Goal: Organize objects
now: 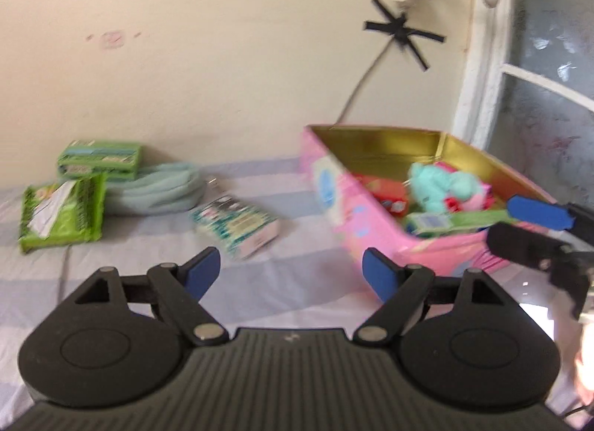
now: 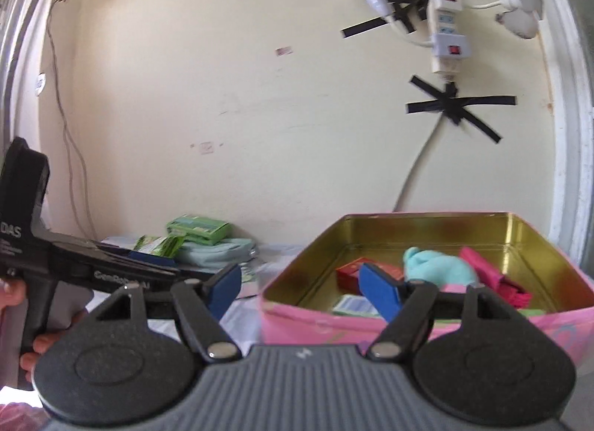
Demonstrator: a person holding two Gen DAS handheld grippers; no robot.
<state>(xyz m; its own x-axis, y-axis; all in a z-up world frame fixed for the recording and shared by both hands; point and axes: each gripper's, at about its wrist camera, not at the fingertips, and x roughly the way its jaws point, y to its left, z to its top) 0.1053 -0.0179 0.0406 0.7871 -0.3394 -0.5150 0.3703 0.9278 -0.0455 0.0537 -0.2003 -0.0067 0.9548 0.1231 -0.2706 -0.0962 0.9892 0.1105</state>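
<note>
A pink tin box (image 1: pixel 349 208) with a gold inside stands on the bed at right; it also shows in the right wrist view (image 2: pixel 297 314). It holds a teal plush toy (image 1: pixel 438 185), a red packet (image 2: pixel 347 273), pink items and a green packet. My left gripper (image 1: pixel 291 271) is open and empty above the sheet, left of the box. My right gripper (image 2: pixel 300 289) is open and empty at the box's near rim. A teal-and-white carton (image 1: pixel 237 226) lies on the sheet just ahead of the left gripper.
Two green packs (image 1: pixel 61 211) and a folded pale-green cloth (image 1: pixel 156 187) lie near the wall at left. A cable and power strip (image 2: pixel 445 29) are taped to the wall. A window frame (image 1: pixel 482 78) is at right. The sheet is striped lilac.
</note>
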